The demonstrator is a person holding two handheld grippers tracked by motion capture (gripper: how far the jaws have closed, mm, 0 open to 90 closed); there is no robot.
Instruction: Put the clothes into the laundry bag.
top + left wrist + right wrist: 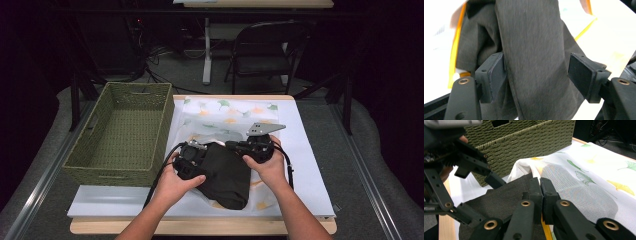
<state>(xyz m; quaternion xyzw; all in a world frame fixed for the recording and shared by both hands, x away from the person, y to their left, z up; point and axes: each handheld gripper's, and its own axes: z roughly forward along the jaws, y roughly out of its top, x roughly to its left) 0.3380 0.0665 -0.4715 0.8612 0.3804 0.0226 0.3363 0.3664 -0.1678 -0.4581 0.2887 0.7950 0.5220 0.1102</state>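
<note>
High view: a dark cloth [226, 172] lies rumpled at table [310, 165] centre, over a leaf-print sheet [225, 111], a woven basket [125, 130] at nine o'clock. Left claw view: the left claw [536, 75] stands wide, pads clear of the soft matte fold between them. Right claw view: the right claw [540, 192] is pinched tight on the cloth's edge. Limp and light, it likely handles best by hems or corners.
</note>
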